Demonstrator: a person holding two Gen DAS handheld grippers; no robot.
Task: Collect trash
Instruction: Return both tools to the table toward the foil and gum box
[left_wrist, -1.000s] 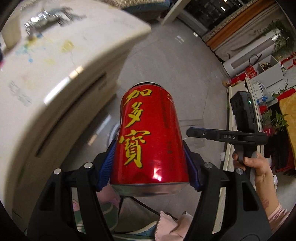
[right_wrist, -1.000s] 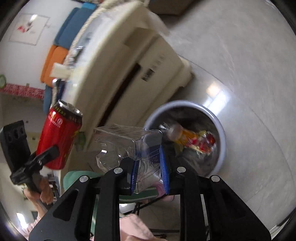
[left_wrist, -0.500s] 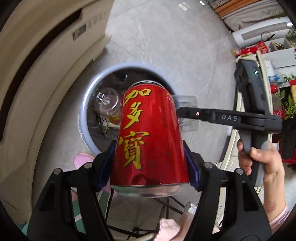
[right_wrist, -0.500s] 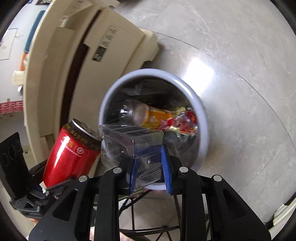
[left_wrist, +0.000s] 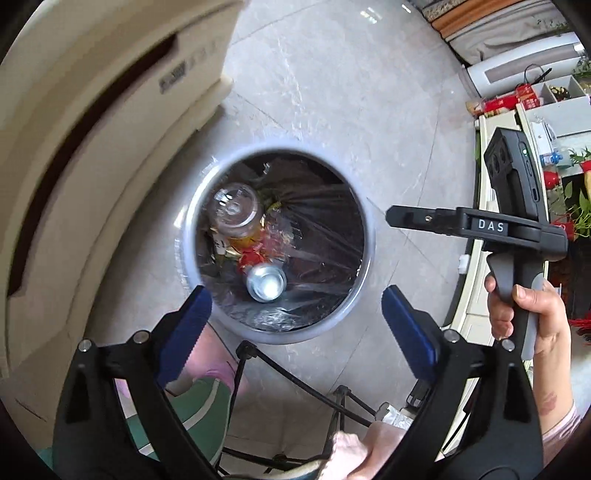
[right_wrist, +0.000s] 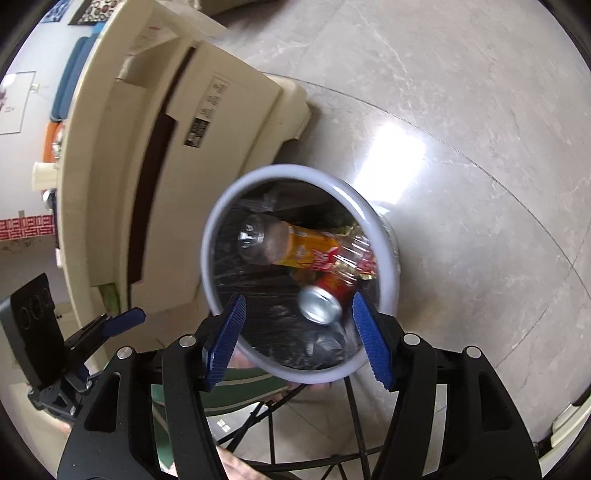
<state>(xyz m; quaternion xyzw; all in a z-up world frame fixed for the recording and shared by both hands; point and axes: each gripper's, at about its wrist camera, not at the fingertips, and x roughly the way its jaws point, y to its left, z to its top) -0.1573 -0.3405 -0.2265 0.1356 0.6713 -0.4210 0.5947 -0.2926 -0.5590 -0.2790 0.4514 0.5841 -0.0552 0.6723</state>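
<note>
Lying in the bin (left_wrist: 365, 236) at mid frame, the can (left_wrist: 266, 282) sits below a bottle (left_wrist: 236, 214). Left claw (left_wrist: 295, 321) and right claw (right_wrist: 299, 336) both gape wide, holding nothing.

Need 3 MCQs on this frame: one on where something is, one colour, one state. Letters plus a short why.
1. Where is the red can?
A. in the left claw
B. inside the trash bin
C. on the floor beside the bin

2. What colour is the bin's rim?
A. pale grey-white
B. green
C. red

3. How are the two claws?
A. both shut
B. one open, one shut
C. both open and empty

Answers:
1 B: the can lies in the bin by the plastic bottle.
2 A: the rim shows pale in both views.
3 C: left claw and right claw have their pads spread with nothing between.
</note>
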